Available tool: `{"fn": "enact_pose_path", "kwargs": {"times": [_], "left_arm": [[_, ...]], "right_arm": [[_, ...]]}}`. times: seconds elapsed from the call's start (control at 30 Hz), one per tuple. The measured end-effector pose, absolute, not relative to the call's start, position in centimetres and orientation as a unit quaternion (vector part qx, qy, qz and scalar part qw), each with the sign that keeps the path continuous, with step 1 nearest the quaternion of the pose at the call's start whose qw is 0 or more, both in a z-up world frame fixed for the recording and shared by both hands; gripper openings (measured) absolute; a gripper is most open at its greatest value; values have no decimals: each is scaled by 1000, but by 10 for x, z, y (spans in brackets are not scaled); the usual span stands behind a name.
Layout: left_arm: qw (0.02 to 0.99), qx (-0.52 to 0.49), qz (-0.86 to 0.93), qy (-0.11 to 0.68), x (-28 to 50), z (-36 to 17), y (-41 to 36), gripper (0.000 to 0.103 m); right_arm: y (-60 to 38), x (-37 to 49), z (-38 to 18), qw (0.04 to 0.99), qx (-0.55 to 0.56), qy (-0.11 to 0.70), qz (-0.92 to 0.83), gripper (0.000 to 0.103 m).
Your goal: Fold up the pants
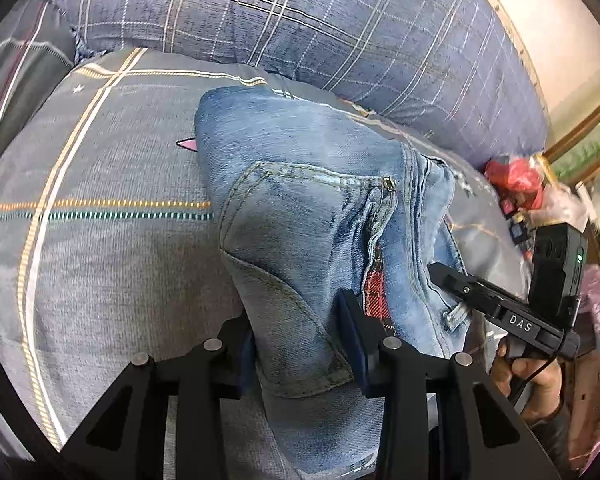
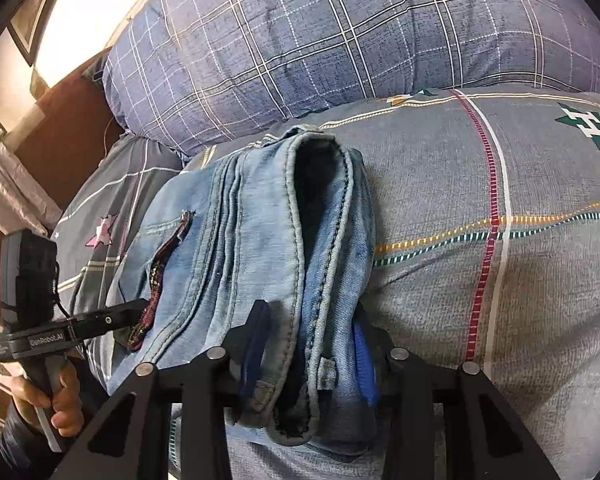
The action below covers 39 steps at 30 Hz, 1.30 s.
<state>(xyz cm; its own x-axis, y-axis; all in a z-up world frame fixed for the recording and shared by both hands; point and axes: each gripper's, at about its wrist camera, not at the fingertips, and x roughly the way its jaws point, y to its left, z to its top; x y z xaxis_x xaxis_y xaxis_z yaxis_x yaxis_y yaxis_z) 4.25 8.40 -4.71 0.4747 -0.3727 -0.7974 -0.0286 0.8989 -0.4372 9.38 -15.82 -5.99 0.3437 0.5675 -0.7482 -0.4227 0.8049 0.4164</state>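
The jeans [image 1: 308,216] lie folded into a thick bundle on the bed [image 1: 112,248], which has a grey checked cover; in both views the bundle sits in the middle of the frame, just below the blue checked pillow [image 1: 300,20].

The left hand-held gripper [image 1: 300,356] has the near end of the bundle between its two blue pads, at the lower middle of the left wrist view. The cloth fills the gap and both pads seem to press on it, so I judge that it grips the jeans.

The right hand-held gripper [image 2: 312,360] does the same at the waistband side, in the lower middle of the right wrist view. Several layers of denim and a belt loop stand between its pads, and I judge that it also grips the jeans.

The fold looks nearly done. The risk is in the thick, springy stack. If the pads catch only the outer layers, the inner layers can slide out and the bundle opens again. If one hand-held gripper lets go before the other, the heavy waistband may roll over and spoil the fold. The soft bed gives little support for pressing the fold flat.
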Motion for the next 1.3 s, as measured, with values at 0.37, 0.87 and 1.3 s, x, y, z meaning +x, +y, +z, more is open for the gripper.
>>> {"fn": "enact_pose_path", "kwargs": {"times": [0.37,0.87,1.3], "left_arm": [[871,-78,-75,480,34,-21,48,34],[870,-78,-97,478,3,-19,43,31],[887,-119,-116,431,-30,16,58,30]], "right_arm": [[-166,89,-60,816,106,480,304,31],[-158,42,-52,828,88,469,296,29],[-143,-2,-16,839,76,434,318,29]]}}
